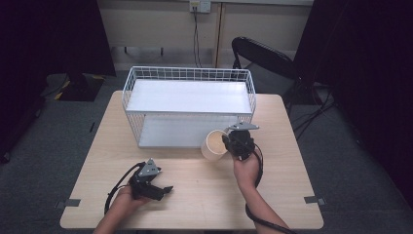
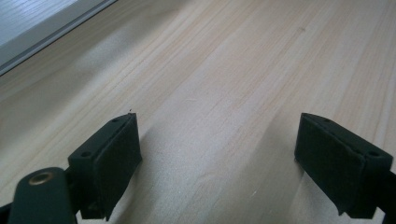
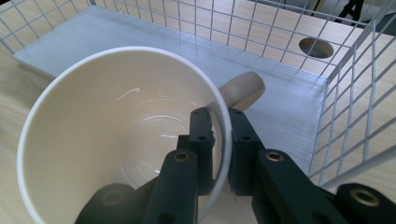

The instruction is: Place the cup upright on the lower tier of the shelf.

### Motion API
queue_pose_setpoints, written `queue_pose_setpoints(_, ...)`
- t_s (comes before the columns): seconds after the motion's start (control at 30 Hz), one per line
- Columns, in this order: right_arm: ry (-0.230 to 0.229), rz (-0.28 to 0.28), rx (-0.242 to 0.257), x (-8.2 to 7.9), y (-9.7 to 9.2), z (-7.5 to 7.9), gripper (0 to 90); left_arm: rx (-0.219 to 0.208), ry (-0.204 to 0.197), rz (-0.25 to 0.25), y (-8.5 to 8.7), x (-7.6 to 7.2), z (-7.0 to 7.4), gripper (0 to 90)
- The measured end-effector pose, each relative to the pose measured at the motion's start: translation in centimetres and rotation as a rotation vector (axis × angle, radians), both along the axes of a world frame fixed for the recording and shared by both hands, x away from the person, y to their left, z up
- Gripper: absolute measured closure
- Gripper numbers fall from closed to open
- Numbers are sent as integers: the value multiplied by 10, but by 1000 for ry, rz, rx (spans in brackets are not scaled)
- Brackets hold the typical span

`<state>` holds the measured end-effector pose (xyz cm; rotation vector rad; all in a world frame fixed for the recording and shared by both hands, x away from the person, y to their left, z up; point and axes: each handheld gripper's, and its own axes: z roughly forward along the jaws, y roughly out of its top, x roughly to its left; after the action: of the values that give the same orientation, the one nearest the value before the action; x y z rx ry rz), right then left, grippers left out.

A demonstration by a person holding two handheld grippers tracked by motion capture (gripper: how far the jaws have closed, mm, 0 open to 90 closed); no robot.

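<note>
High view, rack: a white wire rack [image 1: 189, 105] with two shelves stands at the far middle of the worktop [image 1: 195, 195].
High view, mug: a cream mug [image 1: 215, 144] is tipped on its side just in front of the rack's right end, mouth toward the camera.
High view, right gripper: the right gripper [image 1: 229, 143] is at the mug's right rim, just in front of the rack's right corner.
High view, left gripper: the left gripper [image 1: 165, 189] lies low over the worktop, well in front of the rack and left of the mug, well apart from it.
Left gripper view, jaws: they stand wide apart with bare wood between them; a strip of the rack's lower shelf [image 2: 37, 23] shows at the top left.
Right gripper view, jaws: they are pinched tight on the mug's [image 3: 116, 126] rim, one inside and one outside the wall.
Right gripper view, handle: the mug's handle [image 3: 243, 88] points toward the rack's lower shelf [image 3: 280, 107], just beyond the jaws.
</note>
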<state>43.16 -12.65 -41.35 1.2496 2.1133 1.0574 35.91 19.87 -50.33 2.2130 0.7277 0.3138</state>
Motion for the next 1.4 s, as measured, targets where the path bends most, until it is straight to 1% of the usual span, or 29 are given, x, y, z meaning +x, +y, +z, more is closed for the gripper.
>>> queue_pose_setpoints(0.1, -6, -3, -5, 0, 3, -1, 829, 0, 0, 0, 0, 0, 0, 138)
queue_pose_setpoints(0.2, -20, -7, -24, 2, 6, -3, 829, 0, 0, 0, 0, 0, 0, 138)
queue_pose_setpoints(0.37, -30, -22, -26, 4, 7, -3, 829, 0, 0, 0, 0, 0, 0, 139)
queue_pose_setpoints(0.47, -31, -34, -18, 5, 7, -5, 829, 0, 0, 0, 0, 0, 0, 139)
queue_pose_setpoints(0.53, -42, -39, -32, 6, 9, -6, 830, 0, 0, 0, 0, 0, 0, 138)
queue_pose_setpoints(0.67, -48, -40, -37, 8, 11, -8, 830, -1, 0, 0, 0, 0, 0, 138)
queue_pose_setpoints(0.7, -59, -47, -50, 8, 13, -8, 830, -1, 0, 0, 0, 0, 0, 138)
queue_pose_setpoints(0.83, -63, -49, -54, 10, 16, -9, 830, 0, 0, 0, 0, 0, 0, 138)
queue_pose_setpoints(0.87, -64, -51, -65, 12, 18, -11, 830, 0, 0, 0, 0, 0, 0, 138)
queue_pose_setpoints(1.07, -69, -62, -79, 15, 21, -15, 830, 0, 0, 0, 0, 0, 0, 138)
queue_pose_setpoints(1.3, -85, -75, -81, 19, 23, -18, 830, 0, 0, 0, 0, 0, 0, 139)
queue_pose_setpoints(1.4, -96, -85, -74, 21, 24, -17, 830, 0, 0, 0, 0, 0, 0, 139)
